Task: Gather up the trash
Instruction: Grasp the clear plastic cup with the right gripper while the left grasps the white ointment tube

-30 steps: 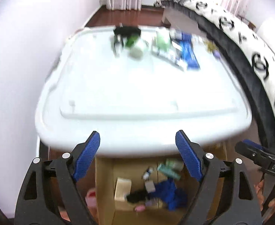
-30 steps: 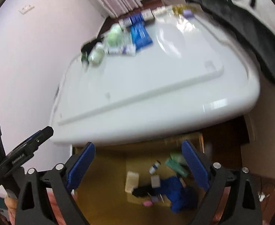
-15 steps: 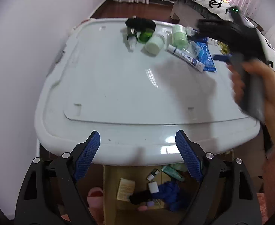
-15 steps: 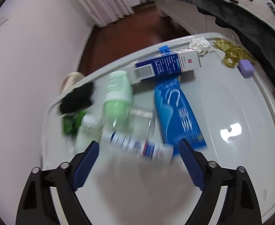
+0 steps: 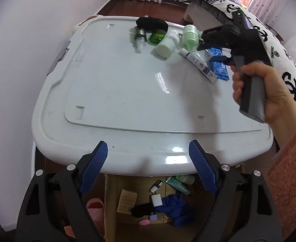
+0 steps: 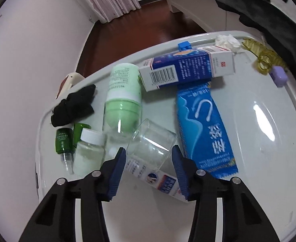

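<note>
Trash lies at the far end of a white plastic lid (image 5: 127,92). My right gripper (image 6: 149,155) is open, its blue pads either side of a clear plastic cup (image 6: 151,143) that lies on a white tube (image 6: 160,179). Around it are a pale green bottle (image 6: 121,96), a blue sachet (image 6: 204,129), a blue-white carton (image 6: 186,68), a white-capped jar (image 6: 90,147), a small green spray bottle (image 6: 63,143) and a black cloth (image 6: 73,104). My left gripper (image 5: 148,161) is open and empty at the lid's near edge, above a cardboard box (image 5: 125,199) holding collected trash.
A crumpled tissue (image 6: 227,41), a yellow hair clip (image 6: 263,57) and a purple block (image 6: 279,76) lie at the lid's far right. A bed with a black-and-white cover (image 5: 269,32) runs along the right. A white wall (image 5: 17,60) is on the left.
My right gripper has swung up from the box to the far trash pile and now straddles the clear cup. My left gripper has risen slightly and stays open.
</note>
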`<state>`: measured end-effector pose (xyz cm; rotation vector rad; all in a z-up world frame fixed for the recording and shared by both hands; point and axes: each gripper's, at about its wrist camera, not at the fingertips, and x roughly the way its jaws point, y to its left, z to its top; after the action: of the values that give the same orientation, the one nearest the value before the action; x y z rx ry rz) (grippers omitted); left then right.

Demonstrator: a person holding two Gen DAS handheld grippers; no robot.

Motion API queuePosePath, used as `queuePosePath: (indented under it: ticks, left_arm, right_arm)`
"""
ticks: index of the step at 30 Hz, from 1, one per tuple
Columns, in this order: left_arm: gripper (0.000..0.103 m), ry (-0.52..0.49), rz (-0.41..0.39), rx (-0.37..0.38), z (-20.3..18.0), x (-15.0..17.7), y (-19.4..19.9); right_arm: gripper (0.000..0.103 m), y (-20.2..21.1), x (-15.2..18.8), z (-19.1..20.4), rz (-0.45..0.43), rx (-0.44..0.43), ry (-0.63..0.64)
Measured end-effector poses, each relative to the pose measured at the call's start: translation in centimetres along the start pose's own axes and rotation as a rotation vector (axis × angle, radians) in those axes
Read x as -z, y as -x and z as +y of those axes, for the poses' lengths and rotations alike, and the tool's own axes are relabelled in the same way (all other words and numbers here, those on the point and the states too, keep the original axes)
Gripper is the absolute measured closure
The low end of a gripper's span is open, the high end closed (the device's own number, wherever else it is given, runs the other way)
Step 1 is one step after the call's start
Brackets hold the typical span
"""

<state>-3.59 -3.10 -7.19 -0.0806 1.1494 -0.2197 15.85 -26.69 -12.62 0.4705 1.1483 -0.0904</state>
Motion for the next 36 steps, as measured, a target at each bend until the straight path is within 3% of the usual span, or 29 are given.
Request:
queuePosePath:
  ticks: [12,18,23,26,29,31,36]
  left_arm:
    - [0.022,0.013,-0.007,0.003,0.5,-0.2,0.0]
    - [0.022,0.015,0.032,0.006,0.2,-0.3,-1.6]
    - [0.022,0.042,0.033,0.126,0.0,-1.0,-3.4]
    - [0.022,0.110,0.067,0.132,-0.4,-2.8,-5.5]
    - [0.022,0.117,0.109,0.056,-3.2,-6.3,-8.3]
    - [0.022,0.111,0.138,0.050,-6.2,-9.1,-10.4]
    - [0.022,0.166,0.190,-0.014,-11.1,-14.4,-14.5]
  right_arm:
    - [0.057,1.7,0.0,-0.2,-0.001,0.015,0.008]
    - [0.057,5.1,1.4,-0.9,-0.018,-0.012,0.056]
    - [0.057,9.8,5.1,-3.5,-0.031,-0.055,0.103]
    - [0.057,12.7,8.3,-5.8,-0.024,-0.094,0.134]
    - [0.057,14.7,10.9,-7.9,-0.019,-0.132,0.149]
    - [0.057,15.6,12.7,-9.2,-0.022,-0.146,0.158]
    - [0.057,17.2,13.9,-10.7,-0.047,-0.159,0.171]
